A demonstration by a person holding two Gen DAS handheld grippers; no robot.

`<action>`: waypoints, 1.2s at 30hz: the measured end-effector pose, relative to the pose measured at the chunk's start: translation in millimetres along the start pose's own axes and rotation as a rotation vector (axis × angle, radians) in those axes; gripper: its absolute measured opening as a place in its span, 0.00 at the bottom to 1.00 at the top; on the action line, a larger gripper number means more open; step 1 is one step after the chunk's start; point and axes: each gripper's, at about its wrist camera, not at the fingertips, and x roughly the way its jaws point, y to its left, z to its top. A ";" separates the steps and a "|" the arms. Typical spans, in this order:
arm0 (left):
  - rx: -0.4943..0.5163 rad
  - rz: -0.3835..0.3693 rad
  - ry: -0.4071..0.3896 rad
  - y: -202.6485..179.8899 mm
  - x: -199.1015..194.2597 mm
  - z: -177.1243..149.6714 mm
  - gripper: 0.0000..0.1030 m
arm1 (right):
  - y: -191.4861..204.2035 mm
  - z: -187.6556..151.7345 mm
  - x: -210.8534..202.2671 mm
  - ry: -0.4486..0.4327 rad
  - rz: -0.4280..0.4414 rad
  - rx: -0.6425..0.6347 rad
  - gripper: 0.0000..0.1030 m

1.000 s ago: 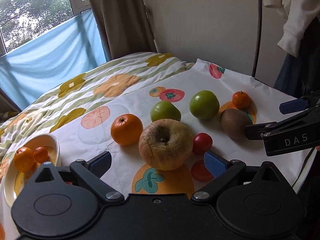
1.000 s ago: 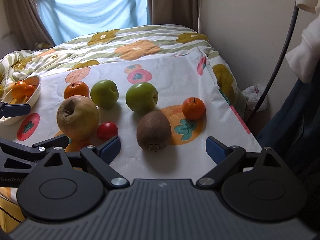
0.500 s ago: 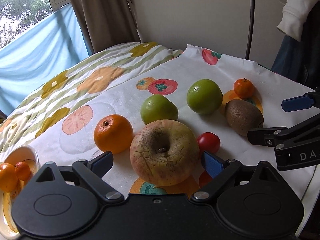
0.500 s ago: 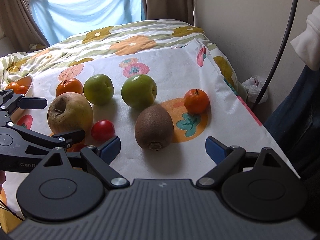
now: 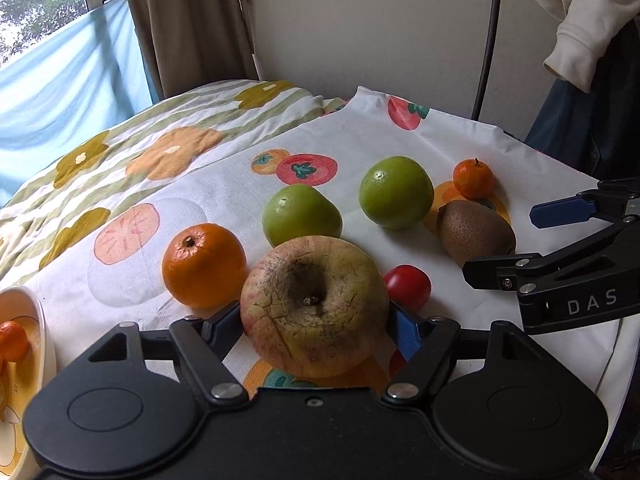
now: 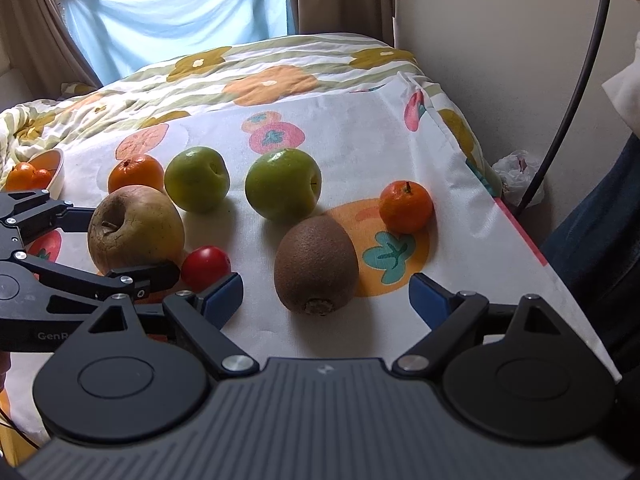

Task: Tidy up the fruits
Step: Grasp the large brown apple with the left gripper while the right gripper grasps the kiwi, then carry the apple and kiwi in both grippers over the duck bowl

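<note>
Left wrist view: left gripper [image 5: 316, 330], jaws just closing, pads against the big apple's [image 5: 314, 306] sides, stem hollow upward; right gripper [image 6: 326, 294] stands wide apart, empty.

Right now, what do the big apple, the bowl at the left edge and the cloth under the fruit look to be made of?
Big apple: looks like real fruit; dull, cracked, russeted skin, though a replica cannot be ruled out.
Bowl: glossy white, probably glazed ceramic, perhaps plastic.
Cloth: matte woven fabric, creased, with printed fruit.
</note>
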 end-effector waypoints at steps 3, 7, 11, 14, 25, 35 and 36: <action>-0.015 0.009 0.001 1.4 -0.4 0.0 0.77 | 0.8 2.1 4.5 0.002 0.000 -0.007 1.00; -0.043 0.027 0.006 6.0 -3.0 -3.2 0.77 | 1.2 3.3 9.9 0.002 0.003 -0.019 0.97; -0.047 0.056 0.017 7.5 -5.8 -6.9 0.77 | 2.2 6.0 15.8 0.010 0.010 -0.023 0.91; -0.063 0.072 0.020 9.4 -8.5 -10.1 0.77 | 3.6 7.1 19.5 0.012 0.010 -0.031 0.87; -0.118 0.098 0.029 8.4 -19.6 -16.8 0.77 | 4.6 7.6 21.5 0.026 0.020 -0.032 0.61; -0.185 0.146 0.003 0.8 -45.1 -17.8 0.77 | -1.4 9.4 0.8 0.023 0.049 -0.027 0.60; -0.193 0.149 0.000 0.1 -47.9 -17.7 0.77 | -0.9 10.1 -2.5 0.022 0.054 -0.032 0.60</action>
